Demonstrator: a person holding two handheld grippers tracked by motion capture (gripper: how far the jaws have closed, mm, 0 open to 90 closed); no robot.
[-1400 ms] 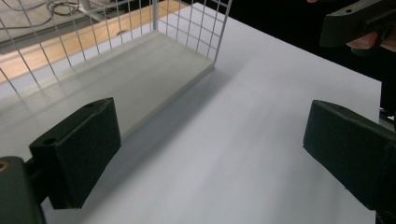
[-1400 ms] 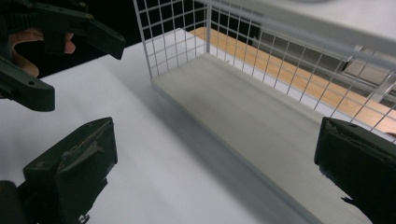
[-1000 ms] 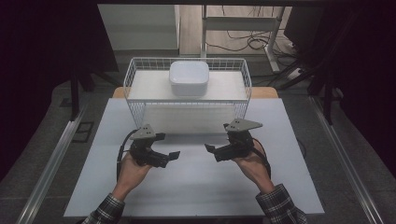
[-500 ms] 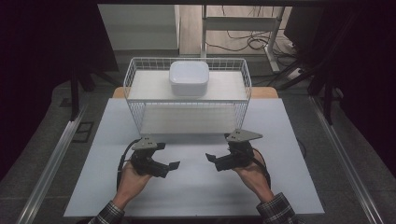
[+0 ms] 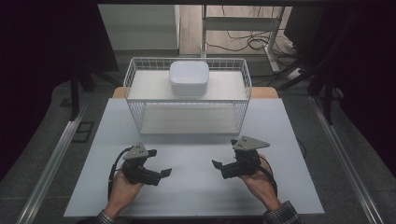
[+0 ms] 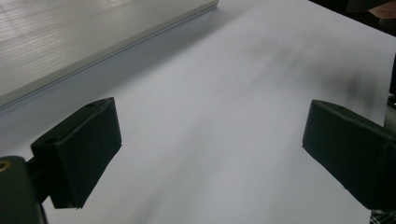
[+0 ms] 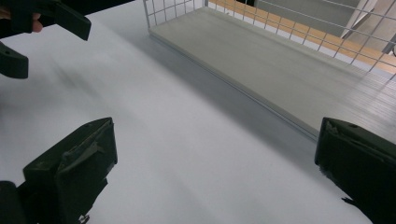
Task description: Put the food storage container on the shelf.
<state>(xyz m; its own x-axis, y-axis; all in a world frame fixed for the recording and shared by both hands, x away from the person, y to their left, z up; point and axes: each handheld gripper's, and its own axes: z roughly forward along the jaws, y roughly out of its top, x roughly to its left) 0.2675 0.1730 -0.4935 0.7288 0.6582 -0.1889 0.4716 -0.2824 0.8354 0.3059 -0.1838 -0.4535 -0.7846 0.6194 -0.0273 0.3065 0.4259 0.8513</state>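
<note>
My left gripper hovers low over the near left of the white table top, held in a hand. Its black jaws stand wide apart in the left gripper view, with only bare white surface between them. My right gripper is at the near right, pointing inward toward the left one. Its jaws are also spread wide in the right gripper view and hold nothing. In that view the left gripper is at the top left corner.
A white wire shelf rack stands at the back middle of the table, with a white rounded container on its top level. Its lower board lies ahead of the right gripper. Dark floor and metal rails flank the table.
Both hands have drawn the grippers back from the rack toward the table's near edge, and they have spread slightly apart. Both grippers stay open.
</note>
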